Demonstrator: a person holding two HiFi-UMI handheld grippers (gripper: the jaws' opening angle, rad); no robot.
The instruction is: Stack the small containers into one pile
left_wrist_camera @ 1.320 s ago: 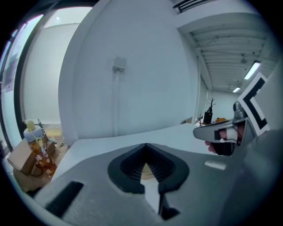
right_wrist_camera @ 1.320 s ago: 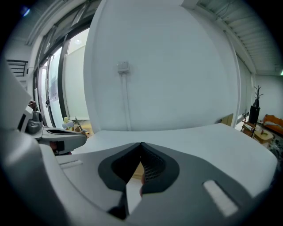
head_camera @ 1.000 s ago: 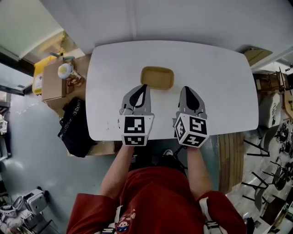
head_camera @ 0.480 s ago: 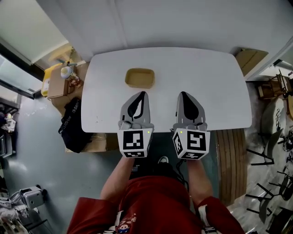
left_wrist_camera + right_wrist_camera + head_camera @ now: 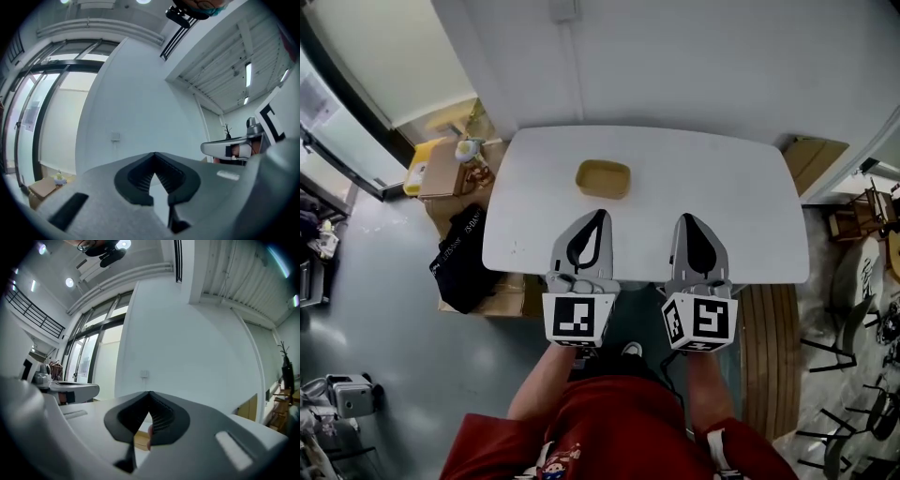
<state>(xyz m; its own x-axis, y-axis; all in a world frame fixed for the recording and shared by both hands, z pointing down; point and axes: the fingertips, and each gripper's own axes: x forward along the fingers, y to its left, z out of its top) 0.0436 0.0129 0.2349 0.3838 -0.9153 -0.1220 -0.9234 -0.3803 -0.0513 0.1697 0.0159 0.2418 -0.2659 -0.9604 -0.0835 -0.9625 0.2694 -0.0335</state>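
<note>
Item: counter, white, rounded corners, seen from above. Contents: one tan container, shallow and rectangular, lying nearer the far edge than the near one and a little left of the middle. Whether it is a single piece or several already nested cannot be told from here, and no other container shows anywhere on the counter. Left gripper: jaws fully together, nothing between them, hanging over the near edge, with the container ahead of it and well apart. Right gripper: jaws likewise together and empty, over the near edge beside the left one; its own view shows a tan patch low in the gap beneath the pads, probably the container. Both gripper views look level at the far wall rather than down at the counter. Surroundings: cardboard box and black bag on the floor off the left edge. Handling note, as a judgement: the pile looks complete or nearly so, so the step in hand is holding clear. If the container needs another grip, spread the jaws before descending, tip the gripper down towards the far half, take one long rim squarely, and keep the other gripper off the counter.
</note>
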